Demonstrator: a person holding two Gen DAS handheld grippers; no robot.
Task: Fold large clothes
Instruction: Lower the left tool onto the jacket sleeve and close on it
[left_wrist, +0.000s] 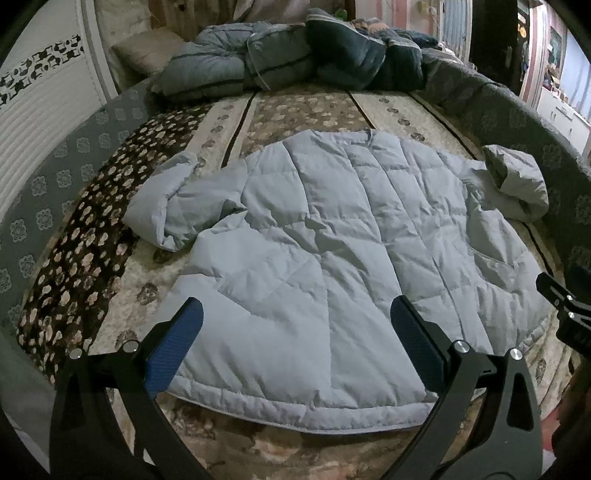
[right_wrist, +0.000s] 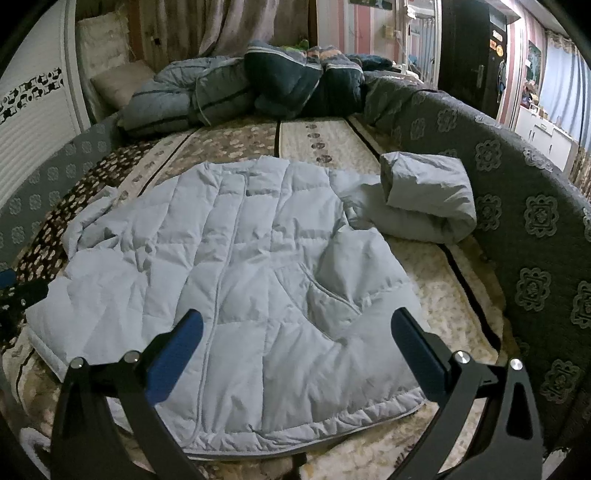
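One pale grey-blue puffer jacket (left_wrist: 314, 236) is spread flat on the bed, quilted into soft rectangular panels with lots of little wrinkles, hem toward the cameras. Its front seam (right_wrist: 218, 295) runs up the middle, and there's a slanted pocket slit (right_wrist: 325, 288) on one side. Two sleeves: the left sleeve (left_wrist: 166, 206) is bunched up and crumpled, the right sleeve (right_wrist: 424, 195) is doubled back on itself into a fat roll near the bed's edge.

Under it is a fuzzy floral blanket (left_wrist: 92, 229) in brown and cream stripes, with bare blanket all round the jacket. A grey patterned padded edge (right_wrist: 535, 221) curves along the right side. A pile of dark blue-grey quilts (left_wrist: 288, 51) sits at the far end, well apart from the jacket.

Left claw (left_wrist: 295, 347) and right claw (right_wrist: 299, 347) both hang over the hem, blue pads spread wide, gripping nothing.
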